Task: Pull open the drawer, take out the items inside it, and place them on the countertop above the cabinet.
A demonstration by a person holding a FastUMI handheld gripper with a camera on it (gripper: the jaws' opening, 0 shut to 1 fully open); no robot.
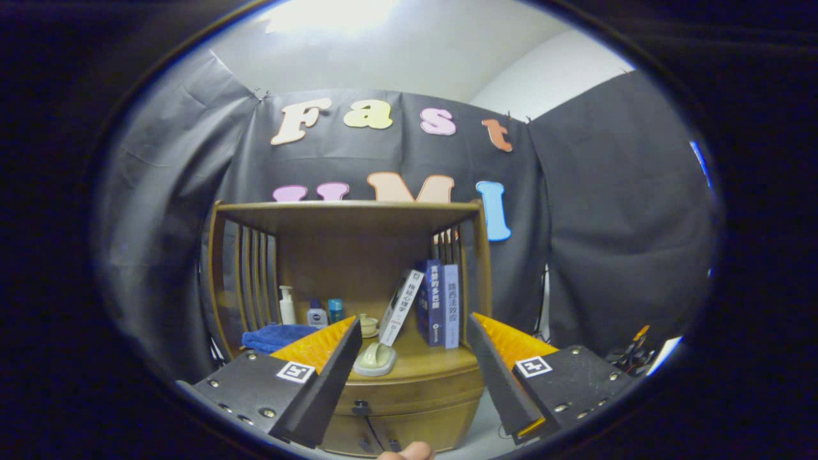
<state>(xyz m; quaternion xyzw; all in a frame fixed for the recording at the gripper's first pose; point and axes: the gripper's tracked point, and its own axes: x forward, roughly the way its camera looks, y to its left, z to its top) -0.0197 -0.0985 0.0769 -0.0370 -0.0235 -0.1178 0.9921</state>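
Note:
A wooden cabinet [409,383] stands straight ahead of me, with an open shelf nook above its countertop [441,361]. Below the countertop runs the drawer front [415,399], closed, with a small dark handle [362,407] between my fingers. My gripper [412,358] is open, its fingers spread wide on either side of the cabinet front and holding nothing. A pale green rounded object [376,359] lies on the countertop just beyond the left finger. The drawer's contents are hidden.
In the nook, a folded blue cloth [276,337], a white pump bottle [287,305] and small bottles [317,315] stand left; books [439,305] lean at right. A fingertip [409,452] shows below the cabinet. Cables and tools [632,351] lie at the right.

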